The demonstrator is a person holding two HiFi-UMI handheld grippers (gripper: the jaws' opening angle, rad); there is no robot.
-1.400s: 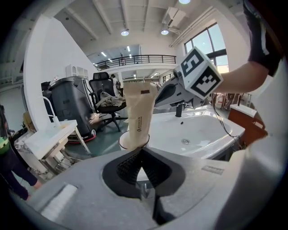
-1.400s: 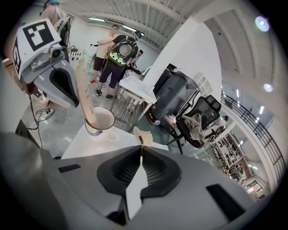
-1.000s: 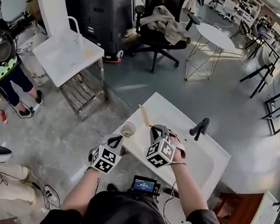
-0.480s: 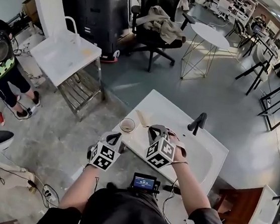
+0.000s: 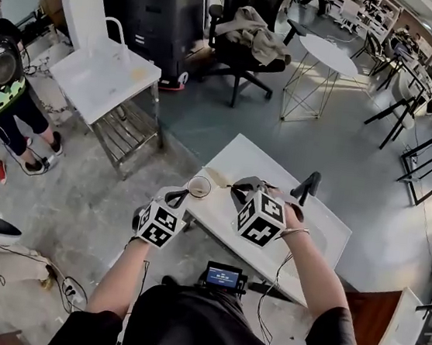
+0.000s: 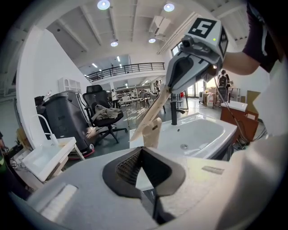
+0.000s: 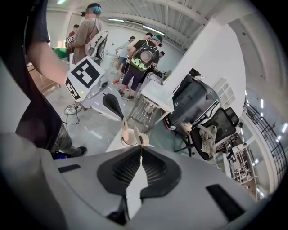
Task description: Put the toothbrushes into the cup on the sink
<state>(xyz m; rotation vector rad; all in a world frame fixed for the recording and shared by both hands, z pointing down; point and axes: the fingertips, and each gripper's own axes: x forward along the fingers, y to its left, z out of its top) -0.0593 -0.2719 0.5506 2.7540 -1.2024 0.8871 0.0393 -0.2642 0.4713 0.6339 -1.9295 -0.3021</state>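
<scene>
A white sink (image 5: 241, 157) carries a beige cup (image 5: 199, 186) at its left corner and a black faucet (image 5: 306, 188). My right gripper (image 5: 243, 187) hovers over the sink just right of the cup, shut on a pale wooden toothbrush (image 6: 153, 110). The brush slants down from the right gripper (image 6: 170, 87) toward the cup (image 6: 152, 132). In the right gripper view the brush's thin end pokes out past the right gripper (image 7: 141, 150) toward the cup (image 7: 129, 138). My left gripper (image 5: 175, 197) sits beside the cup at the sink's edge, shut and empty.
A black office chair (image 5: 248, 39) with a jacket and a round white table (image 5: 332, 55) stand beyond the sink. Another white basin on a metal stand (image 5: 102, 80) is at left, with people (image 5: 0, 87) near it. A dark cabinet (image 5: 154, 4) is at the back.
The toothbrush that lay on the sink top is now lifted in my right gripper, which rose and moved toward the cup. The left gripper stayed beside the cup.
</scene>
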